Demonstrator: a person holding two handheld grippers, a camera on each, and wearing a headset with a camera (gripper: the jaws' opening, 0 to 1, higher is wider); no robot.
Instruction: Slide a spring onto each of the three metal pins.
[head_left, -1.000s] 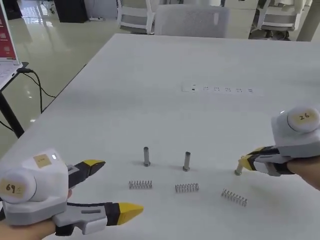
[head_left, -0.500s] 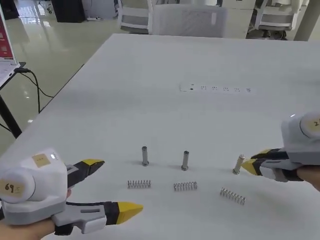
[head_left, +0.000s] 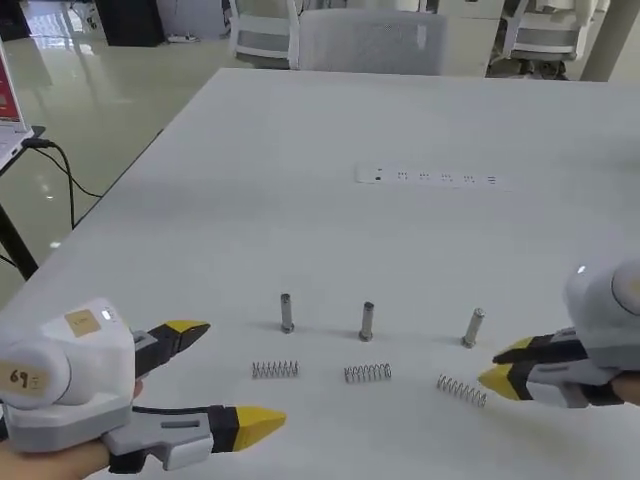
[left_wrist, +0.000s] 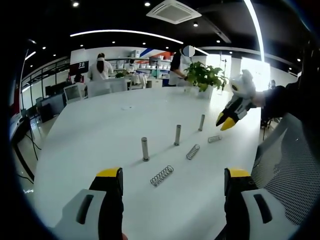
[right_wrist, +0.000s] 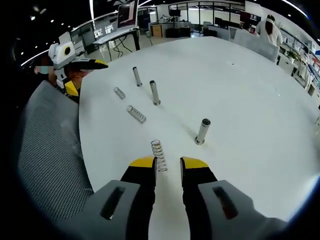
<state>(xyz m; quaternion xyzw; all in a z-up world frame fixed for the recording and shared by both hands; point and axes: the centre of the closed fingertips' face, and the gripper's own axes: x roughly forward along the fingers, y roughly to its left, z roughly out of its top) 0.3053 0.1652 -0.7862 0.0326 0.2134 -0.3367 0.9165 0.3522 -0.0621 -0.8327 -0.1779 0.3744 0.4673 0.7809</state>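
Three metal pins stand upright in a row on the white table: left pin (head_left: 287, 312), middle pin (head_left: 367, 321), right pin (head_left: 473, 328). In front of each lies a spring: left spring (head_left: 275, 369), middle spring (head_left: 367, 373), right spring (head_left: 461, 389). My right gripper (head_left: 503, 365) is just right of the right spring, open by a narrow gap. In the right gripper view the right spring (right_wrist: 158, 148) points into the gap of that gripper (right_wrist: 168, 164), with the right pin (right_wrist: 202, 131) just beyond. My left gripper (head_left: 225, 375) is open wide at the near left, and the left spring (left_wrist: 161, 175) lies ahead of it (left_wrist: 172, 175).
A power strip (head_left: 430, 179) is set flush in the table farther back. Chairs (head_left: 370, 40) stand at the far edge. The table's left edge (head_left: 110, 190) drops to the floor, where a cable hangs. A mesh chair back (right_wrist: 50, 150) is close by the right gripper.
The right gripper has drawn back from the right pin, which now stands free and upright, and has come nearer, down to the right spring. The left gripper has stayed put.
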